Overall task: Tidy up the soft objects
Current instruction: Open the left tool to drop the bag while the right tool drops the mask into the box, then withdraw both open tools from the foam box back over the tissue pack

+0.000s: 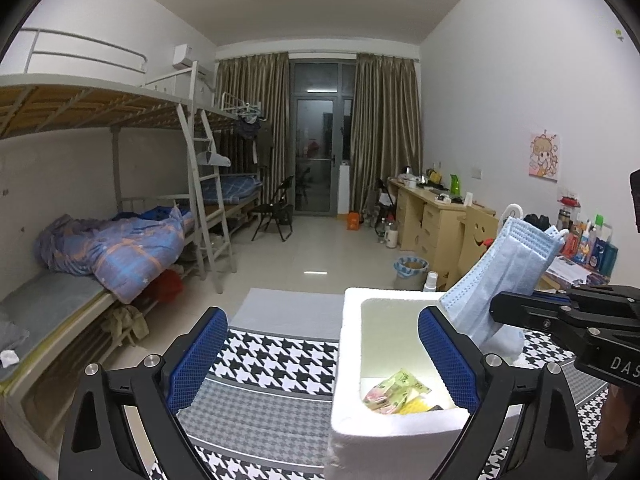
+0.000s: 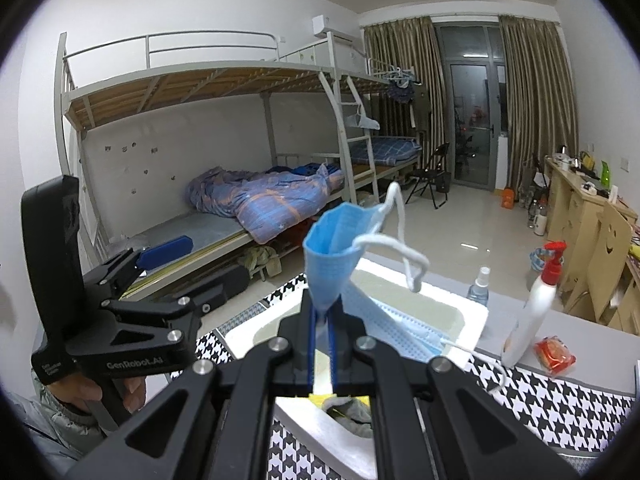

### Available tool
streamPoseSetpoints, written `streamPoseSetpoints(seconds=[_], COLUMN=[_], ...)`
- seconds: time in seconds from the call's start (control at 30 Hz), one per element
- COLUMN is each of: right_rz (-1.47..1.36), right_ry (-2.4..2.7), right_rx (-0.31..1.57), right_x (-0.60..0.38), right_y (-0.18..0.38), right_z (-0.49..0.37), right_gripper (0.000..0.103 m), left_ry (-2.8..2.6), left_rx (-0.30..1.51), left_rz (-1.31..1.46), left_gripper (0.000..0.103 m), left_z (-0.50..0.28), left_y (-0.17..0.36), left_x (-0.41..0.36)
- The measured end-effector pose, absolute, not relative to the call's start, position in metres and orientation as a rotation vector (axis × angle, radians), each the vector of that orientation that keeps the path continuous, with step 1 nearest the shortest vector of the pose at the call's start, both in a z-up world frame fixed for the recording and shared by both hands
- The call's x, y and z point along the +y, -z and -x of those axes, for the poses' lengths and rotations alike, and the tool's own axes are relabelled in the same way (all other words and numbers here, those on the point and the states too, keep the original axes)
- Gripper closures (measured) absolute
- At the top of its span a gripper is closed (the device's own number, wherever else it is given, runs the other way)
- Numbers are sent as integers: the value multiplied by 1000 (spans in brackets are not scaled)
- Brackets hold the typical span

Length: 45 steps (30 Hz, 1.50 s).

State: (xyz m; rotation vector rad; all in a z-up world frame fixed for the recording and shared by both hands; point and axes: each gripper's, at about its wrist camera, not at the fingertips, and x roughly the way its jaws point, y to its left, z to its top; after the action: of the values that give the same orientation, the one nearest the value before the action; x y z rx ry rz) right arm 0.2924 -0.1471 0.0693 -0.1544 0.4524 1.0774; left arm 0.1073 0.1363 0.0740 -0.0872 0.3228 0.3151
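Note:
My right gripper point(image 2: 323, 316) is shut on a light blue face mask point(image 2: 332, 256), which stands up from the pinch with its white ear loops dangling over a white foam box point(image 2: 472, 312). A second blue mask point(image 2: 392, 332) lies draped inside the box, near a grey soft item point(image 2: 348, 408). In the left wrist view the held mask point(image 1: 516, 264) hangs from the right gripper point(image 1: 498, 308) above the box point(image 1: 400, 424), which holds a floral packet point(image 1: 396, 392). My left gripper point(image 1: 322, 360) is open wide and holds nothing, at the box's left side.
The box sits on a houndstooth cloth point(image 2: 560, 400). A white spray bottle with a red nozzle point(image 2: 540, 300), a small clear spray bottle point(image 2: 480, 288) and a red packet point(image 2: 554, 354) stand right of the box. Bunk beds point(image 1: 120, 248) line the left wall, a cluttered desk point(image 1: 432, 208) the right.

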Motion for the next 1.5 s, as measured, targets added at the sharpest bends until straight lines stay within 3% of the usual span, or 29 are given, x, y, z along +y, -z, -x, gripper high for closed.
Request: streamPoseSetpoints(seconds=[0.3, 0.37, 0.43, 0.5, 0.8, 0.93, 1.5], right_rz=[168, 182, 181, 181, 173, 164, 127], right_ry=[-1065, -1060, -1048, -1041, -1006, -980, -894], right_rx=[527, 546, 553, 553, 515, 477, 389], right_x=[-129, -125, -124, -126, -142, -157, -201], right_y=[-62, -59, -58, -58, -66, -72, -84], right_z=[-304, -305, -306, -305, -295, -289, -272], right_gripper=[92, 73, 42, 35, 34, 26, 9], left_ry=[-328, -331, -330, -330, -321, -311, -262], left_rx=[324, 326, 327, 326, 321, 313, 276], left_rz=[104, 107, 109, 109, 103, 94, 53], left_gripper=[6, 6, 6, 6, 6, 4, 1], left_z=[-101, -101, -100, -99, -98, -95, -77], left_y=[-71, -70, -69, -69, -70, -73, -88], left_x=[147, 149, 150, 150, 146, 139, 101])
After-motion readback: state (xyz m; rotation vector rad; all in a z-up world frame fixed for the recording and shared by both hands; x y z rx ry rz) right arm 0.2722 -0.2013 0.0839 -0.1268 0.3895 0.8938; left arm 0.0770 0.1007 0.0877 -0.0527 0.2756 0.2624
